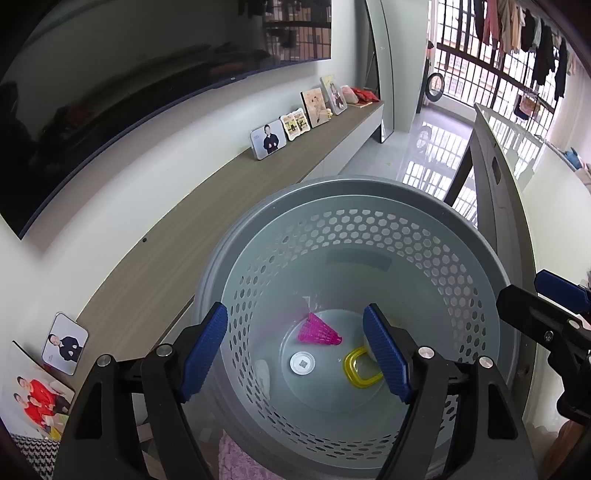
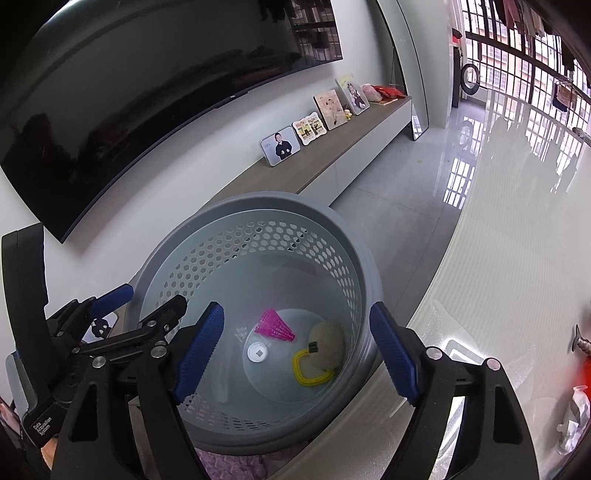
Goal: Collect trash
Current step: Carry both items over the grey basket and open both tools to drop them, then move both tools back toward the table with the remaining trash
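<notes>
Both the left hand-held gripper [image 1: 295, 350] and the right hand-held gripper [image 2: 295, 350] hung released and empty over the grey basket [image 2: 343, 236]. Deeper inside lay a pink shuttlecock [image 2: 275, 325], a yellow ring [image 2: 308, 371] and perhaps a pale ball [image 2: 328, 341], so the next reach for trash was best begun by lifting straight up, clear of the rim.

Large dark curved TV screen [image 1: 147, 92] on white wall. Long wood-top low shelf [image 1: 221, 192] below it, row of framed photos [image 1: 268, 139] standing along it, more photos [image 1: 64, 344] at near end. Glossy grey tile floor [image 2: 406, 192]. Barred window [image 1: 480, 55], clothes hanging [image 1: 517, 26].
</notes>
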Demonstrator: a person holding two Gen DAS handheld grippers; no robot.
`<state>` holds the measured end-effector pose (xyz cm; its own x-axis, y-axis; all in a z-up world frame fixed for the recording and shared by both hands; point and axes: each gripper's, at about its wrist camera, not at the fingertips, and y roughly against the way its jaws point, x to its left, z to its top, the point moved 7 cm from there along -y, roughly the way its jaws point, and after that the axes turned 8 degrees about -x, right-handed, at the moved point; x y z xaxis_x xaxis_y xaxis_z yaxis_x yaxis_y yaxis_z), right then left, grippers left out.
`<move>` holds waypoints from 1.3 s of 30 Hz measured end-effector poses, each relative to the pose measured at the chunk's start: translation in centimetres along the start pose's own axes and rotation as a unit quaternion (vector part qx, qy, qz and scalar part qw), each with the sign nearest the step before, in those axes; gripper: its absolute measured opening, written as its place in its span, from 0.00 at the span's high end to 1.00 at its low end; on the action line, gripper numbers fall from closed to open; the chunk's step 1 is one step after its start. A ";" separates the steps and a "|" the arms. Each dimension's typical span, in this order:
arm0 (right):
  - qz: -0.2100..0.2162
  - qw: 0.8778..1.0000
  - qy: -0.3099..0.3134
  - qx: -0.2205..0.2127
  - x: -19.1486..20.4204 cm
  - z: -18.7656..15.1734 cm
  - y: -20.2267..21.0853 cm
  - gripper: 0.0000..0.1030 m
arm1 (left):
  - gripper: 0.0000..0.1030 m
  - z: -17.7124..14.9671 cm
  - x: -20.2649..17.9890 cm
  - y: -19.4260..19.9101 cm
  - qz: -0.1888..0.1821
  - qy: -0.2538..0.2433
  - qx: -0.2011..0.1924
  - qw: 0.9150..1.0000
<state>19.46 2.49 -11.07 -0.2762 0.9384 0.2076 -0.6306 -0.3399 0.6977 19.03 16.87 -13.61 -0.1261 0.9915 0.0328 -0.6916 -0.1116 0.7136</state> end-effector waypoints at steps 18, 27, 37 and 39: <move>-0.002 1.000 -0.003 -0.019 0.0 -0.2 1.1 0.25 | 0.23 0.0 0.8 2.1 0.010 0.009 -0.011 1.000; -0.002 1.000 -0.005 -0.031 0.1 -0.5 2.4 0.25 | 0.21 -0.4 0.7 3.2 0.008 0.012 -0.015 1.000; -0.022 0.998 -0.038 -0.041 -2.1 -1.4 4.6 0.25 | 0.20 -0.6 -1.1 4.1 -0.016 0.000 -0.023 1.000; -0.027 0.997 -0.051 -0.048 -2.8 -1.8 5.4 0.25 | 0.20 -0.5 -1.4 4.5 -0.019 -0.006 -0.029 0.999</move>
<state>15.51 -2.13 -9.17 -0.1682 0.9550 0.2442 -0.7099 -0.2893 0.6421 15.78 14.94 -10.78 -0.0903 0.9958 0.0146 -0.7363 -0.0767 0.6723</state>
